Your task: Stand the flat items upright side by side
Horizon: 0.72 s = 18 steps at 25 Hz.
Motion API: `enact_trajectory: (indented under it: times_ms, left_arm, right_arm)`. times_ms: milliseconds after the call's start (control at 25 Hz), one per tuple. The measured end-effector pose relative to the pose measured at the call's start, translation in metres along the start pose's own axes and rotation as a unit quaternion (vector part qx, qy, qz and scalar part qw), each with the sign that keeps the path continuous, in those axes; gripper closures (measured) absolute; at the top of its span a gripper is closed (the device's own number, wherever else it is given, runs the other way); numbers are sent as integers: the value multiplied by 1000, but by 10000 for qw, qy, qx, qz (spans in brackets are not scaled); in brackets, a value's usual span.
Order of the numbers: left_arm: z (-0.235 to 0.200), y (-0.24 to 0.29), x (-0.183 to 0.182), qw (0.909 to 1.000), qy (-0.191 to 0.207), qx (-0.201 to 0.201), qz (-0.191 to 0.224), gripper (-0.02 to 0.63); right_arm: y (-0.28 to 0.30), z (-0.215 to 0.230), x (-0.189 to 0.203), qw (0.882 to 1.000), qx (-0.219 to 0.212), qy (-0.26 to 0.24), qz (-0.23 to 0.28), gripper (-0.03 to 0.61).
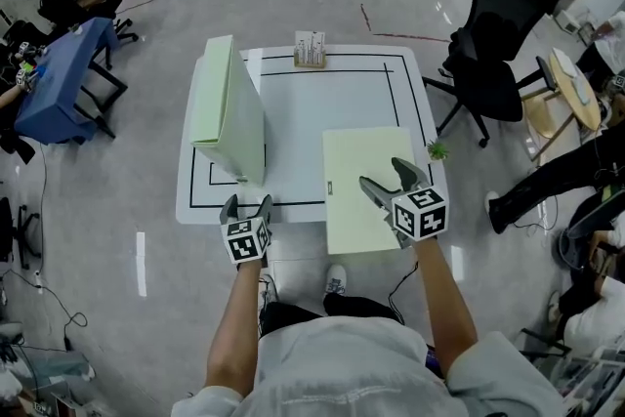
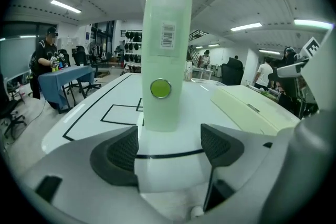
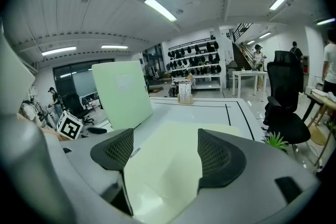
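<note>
A pale green flat box [image 1: 232, 107] stands upright at centre-left of the white table [image 1: 312, 107], the left gripper [image 1: 246, 203] below it, jaws spread. Lower right — the right gripper [image 1: 381, 173], jaws spread, over, perhaps touching, a second pale green box [image 1: 354, 151] lying flat.

Matching pair here: left gripper [image 1: 248, 202] and right gripper [image 1: 381, 173], both with curved grey jaws and dark mesh-patterned pads [image 2: 122, 150]. Each carries a white cube [image 1: 247, 240] printed with black square markers. Short pale grey sleeves [image 1: 200, 400], pale top [image 1: 332, 366], dark trousers [image 1: 288, 315], and one white shoe [image 1: 335, 280] just below the table [image 1: 293, 112] edge.
</note>
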<state>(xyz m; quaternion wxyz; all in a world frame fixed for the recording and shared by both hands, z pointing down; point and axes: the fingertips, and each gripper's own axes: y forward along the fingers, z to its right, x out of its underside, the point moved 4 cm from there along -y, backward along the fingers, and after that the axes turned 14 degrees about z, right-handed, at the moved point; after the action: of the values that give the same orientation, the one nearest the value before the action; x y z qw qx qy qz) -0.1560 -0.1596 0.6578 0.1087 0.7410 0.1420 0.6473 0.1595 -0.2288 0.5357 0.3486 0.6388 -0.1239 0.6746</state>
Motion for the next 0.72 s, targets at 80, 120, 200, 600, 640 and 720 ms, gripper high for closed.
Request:
enact_trajectory:
  times_ms: [80, 120, 200, 600, 640, 720]
  left_arm:
    - [8, -15, 7, 9999, -102, 72, -51, 241]
    - [13, -20, 10, 9998, -150, 121, -69, 241]
    - [25, -27, 13, 9993, -255, 247, -98, 242]
    - [103, -18, -10, 9886, -851, 1239, 67, 242]
    - [114, -15, -13, 9856, -977, 1377, 70, 242]
    - [135, -9, -19, 9785, -1205, 1676, 38, 242]
  right_arm:
    - [-9, 6, 3, 10000, 85, 36, 16, 173]
    - [-14, 10, 5, 9999, 141, 63, 27, 173]
    - [-25, 18, 9, 9995, 270, 134, 39, 173]
    - [-75, 55, 36, 9960, 647, 596, -139, 173]
    - [-78, 59, 39, 9955, 628, 686, -165, 173]
    - [-83, 66, 45, 9939, 585, 906, -213, 173]
